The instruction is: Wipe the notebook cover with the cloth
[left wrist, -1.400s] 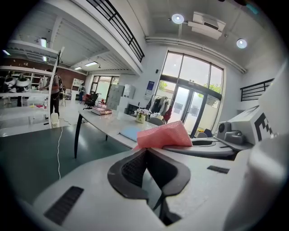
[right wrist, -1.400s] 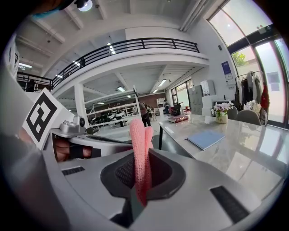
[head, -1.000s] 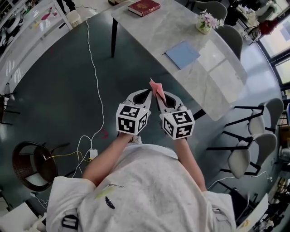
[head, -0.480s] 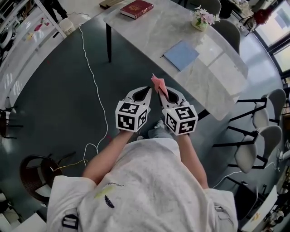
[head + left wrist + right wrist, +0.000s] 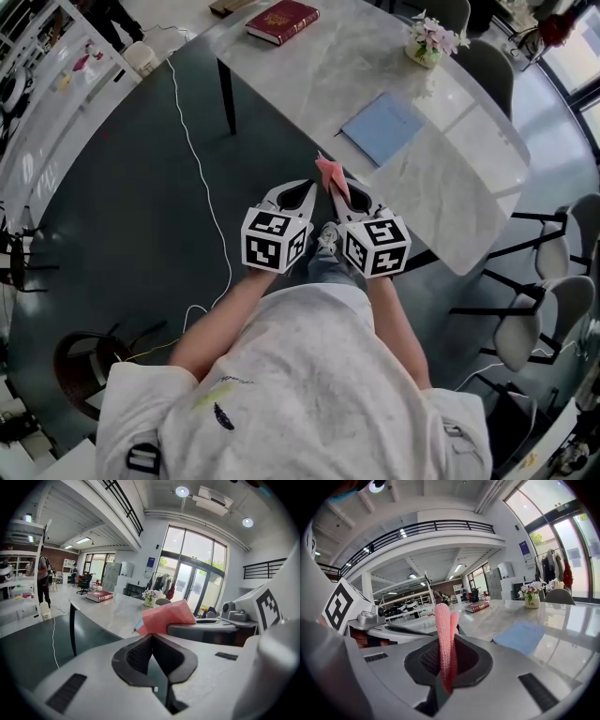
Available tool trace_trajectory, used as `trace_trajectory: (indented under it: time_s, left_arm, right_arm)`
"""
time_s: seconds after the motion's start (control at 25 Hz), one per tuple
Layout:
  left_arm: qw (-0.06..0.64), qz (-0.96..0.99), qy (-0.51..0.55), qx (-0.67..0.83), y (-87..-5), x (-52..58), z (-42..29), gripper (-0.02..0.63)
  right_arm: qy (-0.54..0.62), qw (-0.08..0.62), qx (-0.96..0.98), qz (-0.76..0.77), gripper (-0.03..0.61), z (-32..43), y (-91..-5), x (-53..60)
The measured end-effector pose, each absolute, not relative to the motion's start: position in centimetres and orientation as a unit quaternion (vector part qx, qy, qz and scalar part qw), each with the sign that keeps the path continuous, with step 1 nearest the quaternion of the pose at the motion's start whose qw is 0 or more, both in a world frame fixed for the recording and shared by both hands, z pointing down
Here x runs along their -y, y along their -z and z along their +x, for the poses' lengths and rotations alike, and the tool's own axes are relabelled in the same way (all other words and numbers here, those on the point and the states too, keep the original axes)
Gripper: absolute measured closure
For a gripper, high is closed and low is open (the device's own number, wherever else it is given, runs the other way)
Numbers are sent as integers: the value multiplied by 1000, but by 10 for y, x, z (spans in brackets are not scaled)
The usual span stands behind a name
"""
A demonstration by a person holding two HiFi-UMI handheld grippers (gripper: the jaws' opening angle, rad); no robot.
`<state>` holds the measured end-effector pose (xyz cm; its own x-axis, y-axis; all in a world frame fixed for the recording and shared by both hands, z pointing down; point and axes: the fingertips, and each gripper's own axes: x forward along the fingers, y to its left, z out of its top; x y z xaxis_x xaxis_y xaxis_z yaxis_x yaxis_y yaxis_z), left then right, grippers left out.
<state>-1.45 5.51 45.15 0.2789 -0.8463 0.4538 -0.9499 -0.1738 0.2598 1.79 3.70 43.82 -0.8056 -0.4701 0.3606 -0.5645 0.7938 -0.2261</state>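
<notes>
left gripper [image 5: 307,188] jaws pressed together, nothing between | right gripper [image 5: 334,192] just beside it, clamped on pink cloth [image 5: 328,172] standing upright | blue notebook [image 5: 384,127] flat on marble table [image 5: 319,70] ahead | red book [image 5: 282,19] at far end

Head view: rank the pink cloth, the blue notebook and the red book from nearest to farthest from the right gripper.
1. pink cloth, clamped in the right gripper itself.
2. blue notebook, on the table, ahead and right.
3. red book, at the table's far end.
</notes>
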Motion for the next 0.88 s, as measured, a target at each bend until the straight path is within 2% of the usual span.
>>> trace_trajectory:
  time_s: [0.36,0.88]
  left_arm:
    - [267,764,-137,571,-463,41,-9,606]
    - [286,782,-183,523,-495,149,23,606]
  right_arm:
    - [-194,148,927,284,563,22,-450,59]
    - [-196,183,909,320,563,75,-485,187]
